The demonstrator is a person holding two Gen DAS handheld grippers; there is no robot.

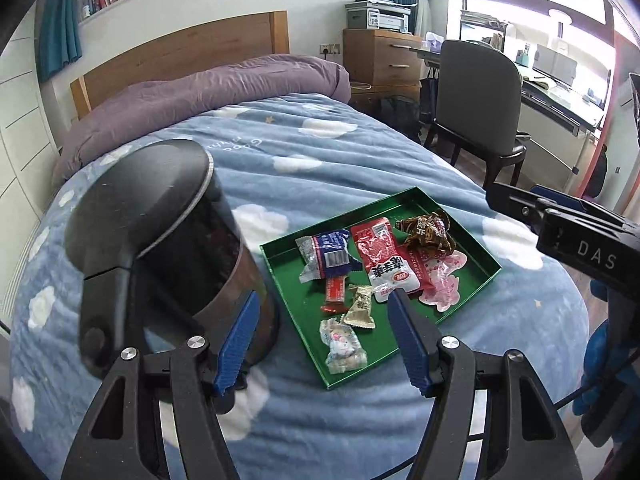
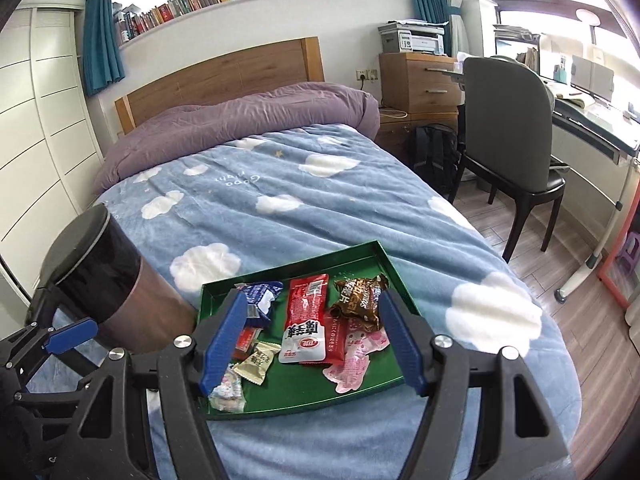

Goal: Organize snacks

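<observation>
A green tray (image 1: 460, 216) (image 2: 384, 256) lies on the bed and holds several wrapped snacks. Among them are a red packet (image 1: 380, 256) (image 2: 306, 312), a blue packet (image 1: 324, 252), a brown wrapper (image 1: 428, 232) (image 2: 360, 296), a pink packet (image 2: 352, 360) and small candies (image 1: 360, 304). Left of the tray stands a dark canister (image 1: 172, 232) (image 2: 104, 280) with a black lid. My left gripper (image 1: 323, 296) hovers open over the tray's near left corner, its left finger beside the canister's base. My right gripper (image 2: 312, 298) hovers open above the tray. Neither holds anything.
The bed carries a blue cloud blanket (image 2: 280, 184) and a purple duvet (image 2: 240, 120) at the headboard. White wardrobe doors (image 2: 40, 120) line the left. On the right are a grey chair (image 2: 508, 120), a desk, drawers with a printer (image 2: 412, 40), a backpack and wooden floor.
</observation>
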